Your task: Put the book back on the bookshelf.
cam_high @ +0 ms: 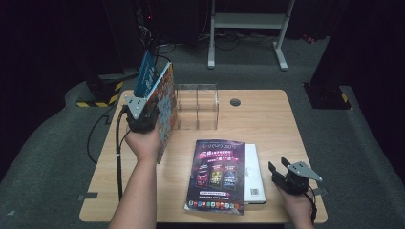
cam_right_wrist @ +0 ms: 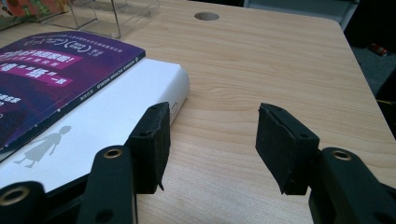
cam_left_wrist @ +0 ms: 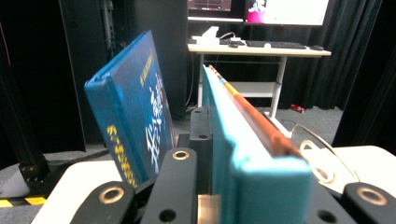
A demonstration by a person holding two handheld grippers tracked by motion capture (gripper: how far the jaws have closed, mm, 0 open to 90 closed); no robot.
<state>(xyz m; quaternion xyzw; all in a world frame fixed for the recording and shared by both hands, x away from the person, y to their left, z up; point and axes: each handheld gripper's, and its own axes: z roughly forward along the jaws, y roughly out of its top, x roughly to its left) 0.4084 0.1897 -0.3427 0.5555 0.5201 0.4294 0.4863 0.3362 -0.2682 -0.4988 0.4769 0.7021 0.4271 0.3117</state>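
Left gripper at centre left of the high view, raised over the left part of the wooden table, jaws closed tight on a thin colourful book held upright on its edge, just left of the clear acrylic organizer. Seen in the left gripper view as a teal-edged slab running from the lower middle of the frame up toward the centre, pinched between the black jaws. Just beside it, toward the upper left, a blue hardcover book standing tilted, yellow and white lettering on spine and cover; in the high view the same blue book poking up behind the held one, near the table's far left corner. Right gripper at lower right of the high view, resting low near the table's front edge, jaws about half open with nothing between them; bare wood between the pads in the right gripper view. Immediately left of that gripper, a white book lying flat, partly covered by a purple magazine lying flat at lower centre. In the right gripper view, white book close against the left jaw, touching or not impossible to tell; purple magazine at upper left of that frame. Round cable hole in the tabletop beyond the organizer, upper centre.
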